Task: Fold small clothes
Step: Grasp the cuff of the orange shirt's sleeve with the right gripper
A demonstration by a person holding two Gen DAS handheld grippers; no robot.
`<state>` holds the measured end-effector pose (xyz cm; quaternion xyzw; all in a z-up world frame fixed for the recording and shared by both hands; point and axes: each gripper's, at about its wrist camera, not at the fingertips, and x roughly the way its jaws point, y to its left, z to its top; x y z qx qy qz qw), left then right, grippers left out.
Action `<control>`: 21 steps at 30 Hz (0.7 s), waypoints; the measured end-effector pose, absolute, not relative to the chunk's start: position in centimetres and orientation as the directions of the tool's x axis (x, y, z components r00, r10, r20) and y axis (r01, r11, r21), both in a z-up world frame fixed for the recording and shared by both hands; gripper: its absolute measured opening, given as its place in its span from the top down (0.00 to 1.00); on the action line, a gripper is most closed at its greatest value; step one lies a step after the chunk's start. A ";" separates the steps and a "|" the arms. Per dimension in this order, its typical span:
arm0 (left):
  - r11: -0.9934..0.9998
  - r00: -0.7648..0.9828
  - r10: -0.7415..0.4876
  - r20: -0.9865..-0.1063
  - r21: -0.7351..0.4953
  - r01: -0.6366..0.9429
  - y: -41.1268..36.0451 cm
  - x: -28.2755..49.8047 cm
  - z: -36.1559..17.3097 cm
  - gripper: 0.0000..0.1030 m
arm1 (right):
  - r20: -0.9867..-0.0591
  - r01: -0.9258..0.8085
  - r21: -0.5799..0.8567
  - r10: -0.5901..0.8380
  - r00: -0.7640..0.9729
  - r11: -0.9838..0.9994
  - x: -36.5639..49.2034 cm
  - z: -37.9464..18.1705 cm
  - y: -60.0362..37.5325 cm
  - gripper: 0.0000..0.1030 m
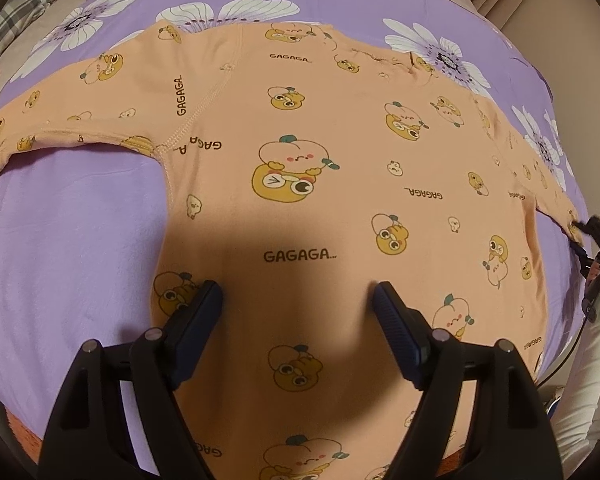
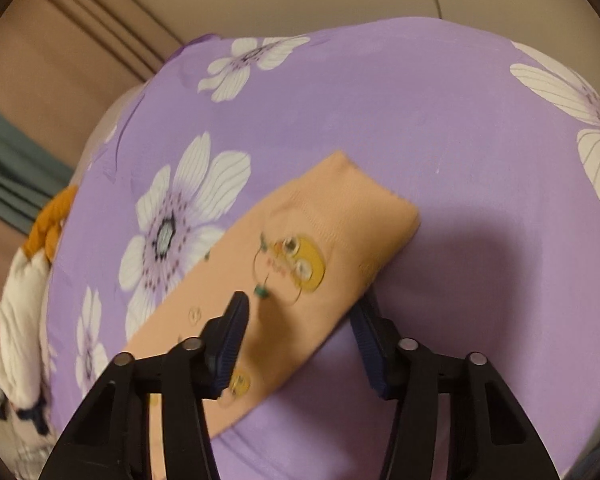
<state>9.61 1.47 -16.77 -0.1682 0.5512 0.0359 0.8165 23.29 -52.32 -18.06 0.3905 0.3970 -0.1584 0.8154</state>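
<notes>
Left gripper (image 1: 298,294) hangs with its jaws wide over the near half of the shirt (image 1: 320,184), nothing between the pads. The right gripper (image 2: 300,320) sits at the cuff end of the right sleeve (image 2: 300,264); its jaws are narrower and straddle the sleeve's near edge, one finger over the cloth and one beside it on the sheet (image 2: 440,128) — whether the pads already pinch the fabric I cannot tell (that view is blurred). The shirt lies flat and face up on the purple flowered sheet, both sleeves spread out to left and right. It looks like thin knit: light, limp, sure to sag and crease wherever it is unsupported, and apt to drag the sheet along. Best holds, I judge, are the doubled, stitched parts — cuff, hem, shoulder seam — taken at the edge, not mid-panel.
</notes>
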 end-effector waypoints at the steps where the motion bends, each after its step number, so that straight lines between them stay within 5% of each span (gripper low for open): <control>1: 0.940 0.389 -0.128 -0.912 -0.237 -0.246 1.5 9.7 -16.8 0.23 | -0.777 0.577 0.507 0.049 0.628 0.641 23.0 -18.1 -52.6 0.69; 19: 0.936 0.403 -0.144 -0.904 -0.256 -0.240 1.5 10.2 -16.7 0.18 | -0.751 0.577 0.520 0.016 0.660 0.629 22.4 -17.8 -56.0 0.73; 21: 0.935 0.412 -0.148 -0.899 -0.263 -0.239 1.6 10.1 -16.4 0.20 | -0.753 0.570 0.495 -0.003 0.657 0.656 23.0 -17.2 -55.7 0.91</control>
